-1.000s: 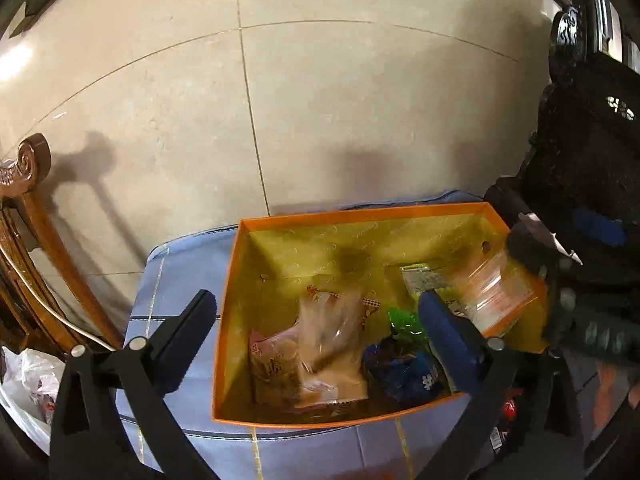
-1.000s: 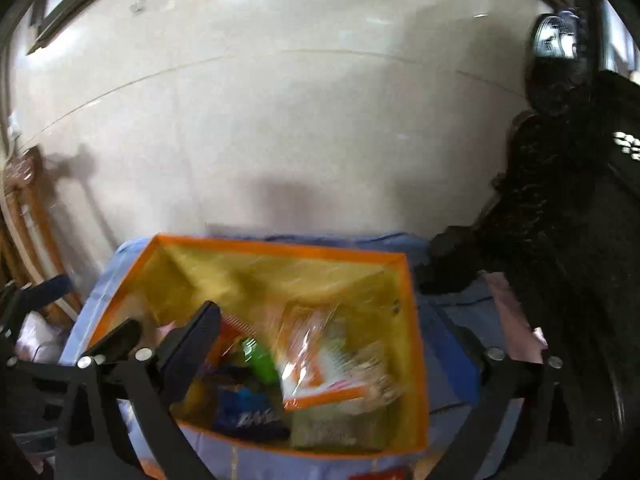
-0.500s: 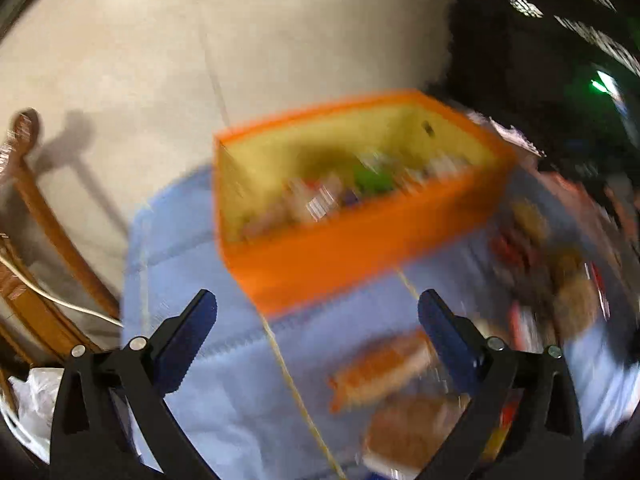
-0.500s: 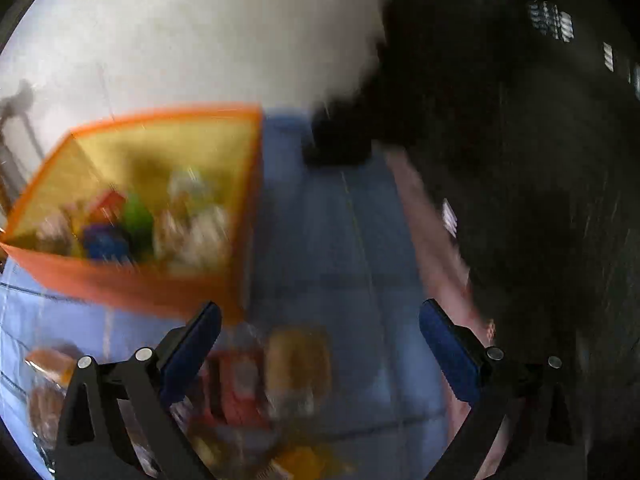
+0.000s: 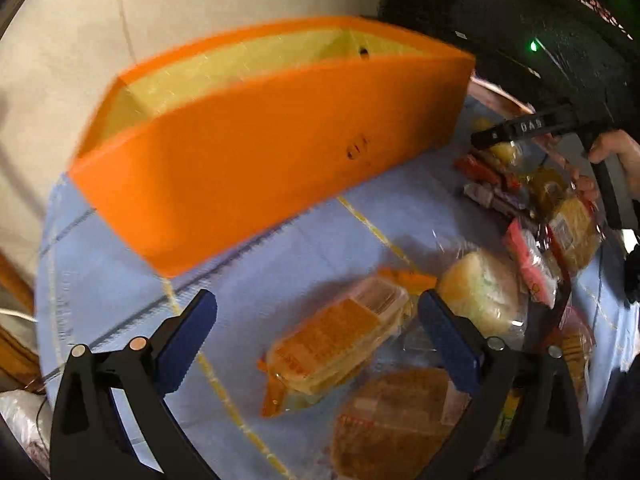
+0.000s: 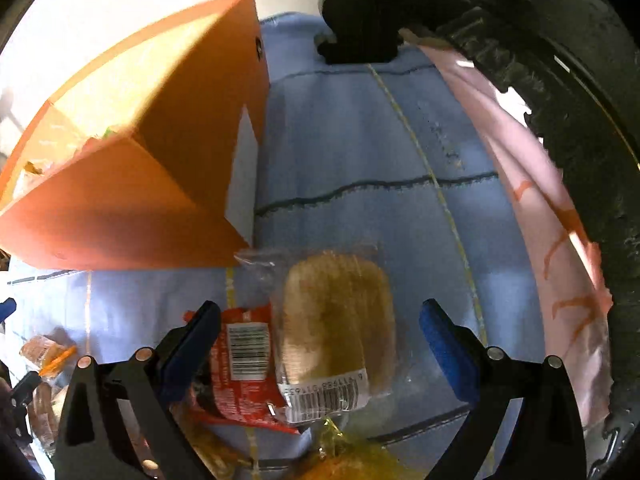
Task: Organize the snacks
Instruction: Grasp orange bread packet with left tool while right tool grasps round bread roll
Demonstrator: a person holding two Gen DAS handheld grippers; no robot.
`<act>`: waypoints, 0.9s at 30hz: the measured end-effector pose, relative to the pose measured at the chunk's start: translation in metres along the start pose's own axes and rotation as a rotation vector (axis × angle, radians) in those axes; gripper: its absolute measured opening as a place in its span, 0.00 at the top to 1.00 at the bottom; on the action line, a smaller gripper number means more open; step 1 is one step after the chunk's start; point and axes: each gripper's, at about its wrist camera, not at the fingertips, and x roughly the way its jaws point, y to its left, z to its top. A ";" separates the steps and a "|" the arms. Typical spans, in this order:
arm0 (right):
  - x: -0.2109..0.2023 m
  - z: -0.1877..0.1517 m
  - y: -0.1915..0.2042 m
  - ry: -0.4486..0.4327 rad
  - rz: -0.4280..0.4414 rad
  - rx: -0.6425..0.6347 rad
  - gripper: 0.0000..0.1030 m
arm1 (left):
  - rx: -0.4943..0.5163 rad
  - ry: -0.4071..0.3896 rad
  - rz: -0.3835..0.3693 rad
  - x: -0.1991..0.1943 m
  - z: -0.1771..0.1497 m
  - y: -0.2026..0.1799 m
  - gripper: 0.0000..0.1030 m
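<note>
An orange box with a yellow inside stands on a blue cloth; in the right wrist view the box is at the left, with snacks showing inside. My left gripper is open just above a clear-wrapped cake with an orange label. A round bun and a brown pastry lie beside it. My right gripper is open over a wrapped bread slice, with a red packet at its left finger. The right gripper's body shows in the left wrist view.
Several more wrapped snacks lie in a pile at the right of the cloth. A person's hand holds the right gripper. Dark carved furniture borders the right side, a pink cloth along it. Tiled floor lies beyond.
Both grippers pulled back from above the box and dropped low over the loose snacks on the cloth. Both stay open with nothing held.
</note>
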 end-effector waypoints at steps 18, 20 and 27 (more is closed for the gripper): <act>-0.014 -0.013 -0.003 0.009 0.009 0.066 0.51 | 0.007 0.165 0.124 0.028 0.003 -0.022 0.60; -0.025 -0.015 -0.002 -0.010 0.020 0.075 0.51 | 0.014 0.168 0.125 0.026 0.004 -0.026 0.60; -0.072 -0.010 -0.001 -0.098 0.035 0.064 0.51 | -0.071 0.132 0.086 -0.003 0.014 -0.021 0.62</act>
